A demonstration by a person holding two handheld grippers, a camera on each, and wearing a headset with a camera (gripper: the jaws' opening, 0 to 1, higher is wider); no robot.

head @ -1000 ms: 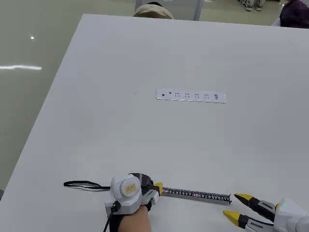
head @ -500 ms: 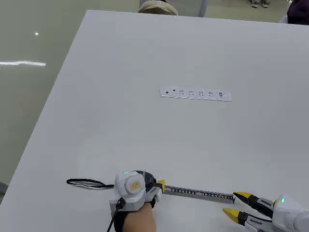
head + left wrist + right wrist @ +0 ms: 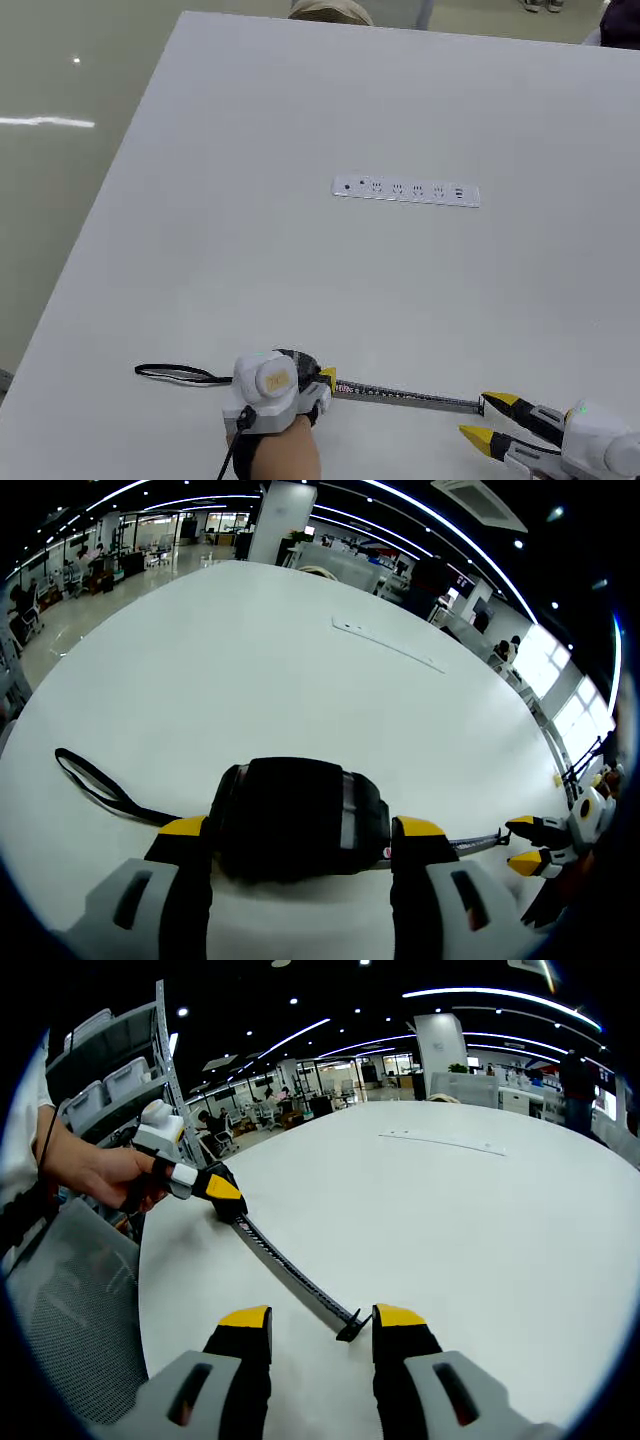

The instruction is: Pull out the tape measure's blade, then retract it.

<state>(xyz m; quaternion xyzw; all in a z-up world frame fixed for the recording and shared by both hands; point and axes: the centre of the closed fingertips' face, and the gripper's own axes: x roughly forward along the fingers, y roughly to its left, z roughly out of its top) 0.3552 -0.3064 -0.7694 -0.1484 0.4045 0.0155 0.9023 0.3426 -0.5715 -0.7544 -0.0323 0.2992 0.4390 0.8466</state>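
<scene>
The black tape measure case (image 3: 300,815) sits between my left gripper's (image 3: 300,828) jaws, which are shut on it. Low on the white table, the left gripper (image 3: 292,386) holds the case (image 3: 298,361). Its black wrist strap (image 3: 172,374) trails off to the left. The blade (image 3: 405,397) lies pulled out to the right along the table. My right gripper (image 3: 489,420) is open at the blade's end. The blade's end hook (image 3: 350,1330) lies between the right gripper's (image 3: 322,1317) yellow fingertips (image 3: 245,1316), apart from both.
A white power strip (image 3: 405,190) lies flat mid-table, well beyond the grippers. The table's (image 3: 300,250) left edge drops to a glossy floor. In the right gripper view, shelving with bins (image 3: 110,1080) stands behind the left hand (image 3: 95,1175).
The head camera has shifted a little. My right gripper has edged closer to the blade's end. The blade's drawn-out length looks about the same, and the left gripper still grips the case.
</scene>
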